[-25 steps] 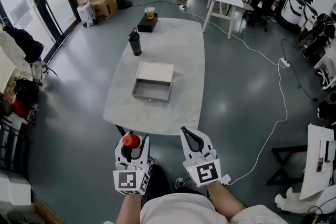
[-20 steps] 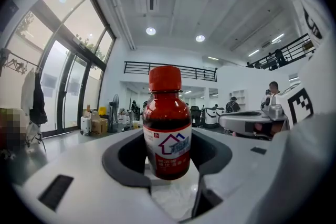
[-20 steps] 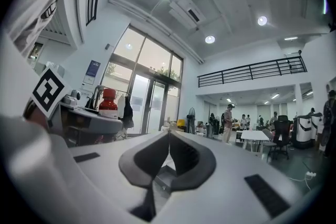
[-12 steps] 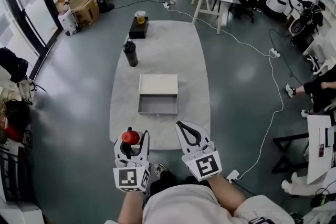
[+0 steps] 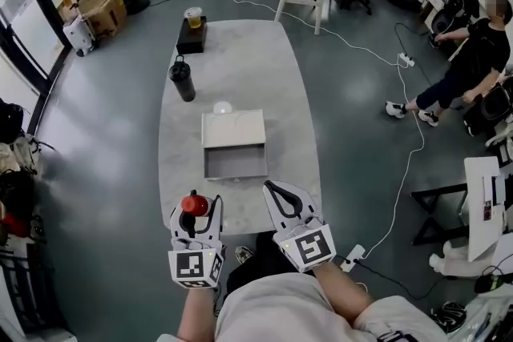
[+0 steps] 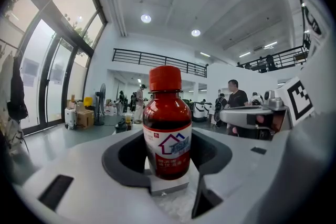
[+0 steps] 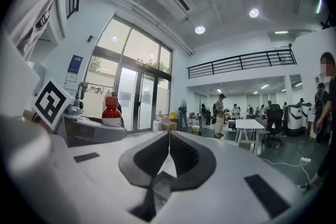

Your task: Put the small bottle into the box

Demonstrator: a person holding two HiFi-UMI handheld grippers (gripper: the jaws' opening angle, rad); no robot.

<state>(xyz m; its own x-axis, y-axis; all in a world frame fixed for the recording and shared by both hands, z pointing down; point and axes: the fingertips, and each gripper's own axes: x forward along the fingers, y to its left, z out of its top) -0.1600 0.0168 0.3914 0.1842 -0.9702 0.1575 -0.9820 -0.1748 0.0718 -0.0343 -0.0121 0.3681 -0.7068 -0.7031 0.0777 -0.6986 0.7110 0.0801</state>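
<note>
The left hand-held gripper (image 5: 195, 214) clamps the small bottle (image 6: 167, 134), upright with its red cap on top, on the near side of the open box (image 5: 236, 162) and well apart from it. The right hand-held gripper (image 5: 277, 193), jaws pressed together and empty, is also nearer than the box. On the table (image 5: 240, 60), a black flask (image 5: 182, 79) stands beyond the box, to its left.

1 dark flask (image 5: 183, 80) on the table (image 5: 260, 64) (cup (image 5: 193, 17), perhaps juice, beyond).
</note>
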